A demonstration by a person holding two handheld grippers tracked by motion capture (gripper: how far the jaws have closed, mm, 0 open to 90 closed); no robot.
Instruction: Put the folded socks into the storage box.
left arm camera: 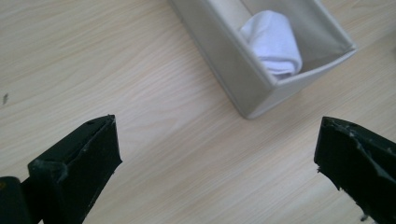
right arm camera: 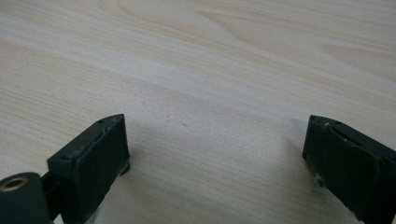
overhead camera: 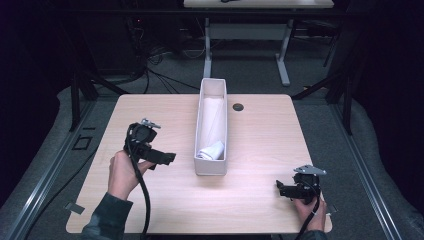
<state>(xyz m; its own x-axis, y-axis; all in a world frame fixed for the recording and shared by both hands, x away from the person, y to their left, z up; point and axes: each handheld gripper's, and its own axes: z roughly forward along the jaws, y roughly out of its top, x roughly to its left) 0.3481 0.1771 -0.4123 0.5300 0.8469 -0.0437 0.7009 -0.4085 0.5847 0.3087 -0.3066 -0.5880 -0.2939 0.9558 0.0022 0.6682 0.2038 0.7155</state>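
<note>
light wood table with a long narrow white bin standing lengthwise down its middle, far end reaching the table's back edge. inside the bin, at the near end, lay a rolled white cloth; a second pale fold or liner ran along the bin floor behind it, too washed out to identify. small dark round grommet sat in the tabletop just right of the bin, toward the back.

left gripper was held in the left hand over the table left of the bin, jaws pointing toward the bin's near end, not touching it. in the left gripper view the jaws stood wide apart with nothing between them but bare wood; the bin's near corner and the rolled cloth showed beyond them.

right gripper was held in the right hand near the table's front right corner, well apart from the bin, jaws pointing left. in the right gripper view its jaws were likewise spread wide, low over bare tabletop, gripping nothing.

black cable trailed from the left gripper back over the table's front edge.
</note>
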